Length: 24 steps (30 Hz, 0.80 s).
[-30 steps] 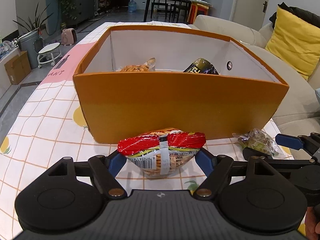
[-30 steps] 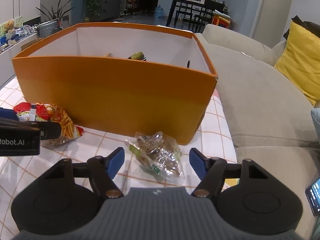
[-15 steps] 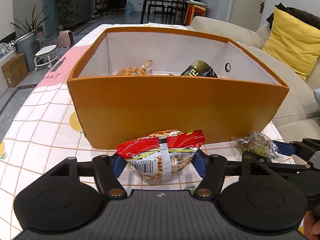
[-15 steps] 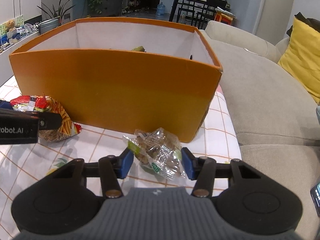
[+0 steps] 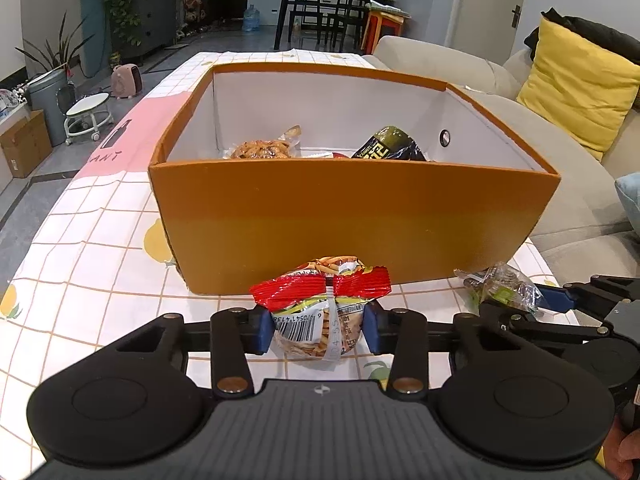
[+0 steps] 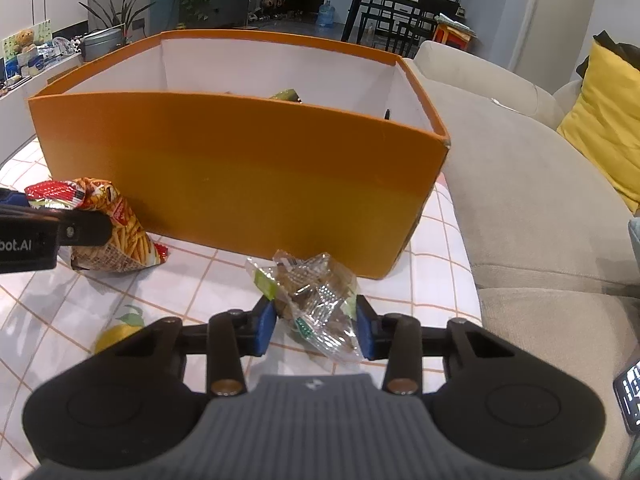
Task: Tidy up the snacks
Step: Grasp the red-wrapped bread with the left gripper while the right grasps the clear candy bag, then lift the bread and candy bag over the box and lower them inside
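Note:
An orange box (image 5: 352,220) stands on the checked tablecloth; it holds a clear bag of fried snacks (image 5: 262,149) and a dark green packet (image 5: 390,148). My left gripper (image 5: 317,330) is shut on a red chip bag (image 5: 322,300) in front of the box, raised a little off the cloth. My right gripper (image 6: 316,326) is shut on a clear cookie packet (image 6: 316,296) near the box's right front corner. The chip bag (image 6: 116,228) and the box (image 6: 240,168) also show in the right wrist view, and the cookie packet (image 5: 500,290) in the left wrist view.
A beige sofa (image 6: 540,200) with a yellow cushion (image 5: 576,84) runs along the table's right side. The tablecloth (image 5: 92,248) stretches left of the box. A phone (image 6: 630,392) shows at the right edge.
Both grippers closed from wide open onto their packets. Both cameras rose, so more of the box's inside shows, and the chip bag has come up with the left gripper.

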Available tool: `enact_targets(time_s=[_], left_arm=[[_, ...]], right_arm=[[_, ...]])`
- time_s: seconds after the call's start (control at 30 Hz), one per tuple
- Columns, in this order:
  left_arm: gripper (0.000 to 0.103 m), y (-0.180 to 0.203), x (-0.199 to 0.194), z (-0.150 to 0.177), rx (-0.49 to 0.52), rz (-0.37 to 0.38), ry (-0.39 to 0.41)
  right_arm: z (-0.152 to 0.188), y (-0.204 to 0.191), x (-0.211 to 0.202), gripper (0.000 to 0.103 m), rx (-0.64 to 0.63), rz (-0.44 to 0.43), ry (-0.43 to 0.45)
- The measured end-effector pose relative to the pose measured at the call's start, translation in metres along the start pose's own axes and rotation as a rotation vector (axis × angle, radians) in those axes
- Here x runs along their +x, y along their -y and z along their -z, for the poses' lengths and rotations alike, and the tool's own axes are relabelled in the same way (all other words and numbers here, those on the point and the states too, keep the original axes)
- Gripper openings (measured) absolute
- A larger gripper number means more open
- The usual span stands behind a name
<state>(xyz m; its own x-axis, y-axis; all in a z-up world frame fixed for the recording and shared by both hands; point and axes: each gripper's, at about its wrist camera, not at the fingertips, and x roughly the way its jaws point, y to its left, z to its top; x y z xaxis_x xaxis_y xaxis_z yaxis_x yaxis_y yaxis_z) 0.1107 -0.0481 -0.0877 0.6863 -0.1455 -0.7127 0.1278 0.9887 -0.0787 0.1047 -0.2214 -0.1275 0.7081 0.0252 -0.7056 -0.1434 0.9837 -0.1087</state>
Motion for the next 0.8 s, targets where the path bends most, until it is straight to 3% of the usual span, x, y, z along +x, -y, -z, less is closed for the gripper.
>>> enact_targets(time_s=[0.8], left_arm=[[0.046, -0.005, -0.055, -0.009, -0.037, 0.03, 0.05]], right_arm=[[0.0, -0.016, -0.058, 0.037, -0.019, -0.111, 0.029]])
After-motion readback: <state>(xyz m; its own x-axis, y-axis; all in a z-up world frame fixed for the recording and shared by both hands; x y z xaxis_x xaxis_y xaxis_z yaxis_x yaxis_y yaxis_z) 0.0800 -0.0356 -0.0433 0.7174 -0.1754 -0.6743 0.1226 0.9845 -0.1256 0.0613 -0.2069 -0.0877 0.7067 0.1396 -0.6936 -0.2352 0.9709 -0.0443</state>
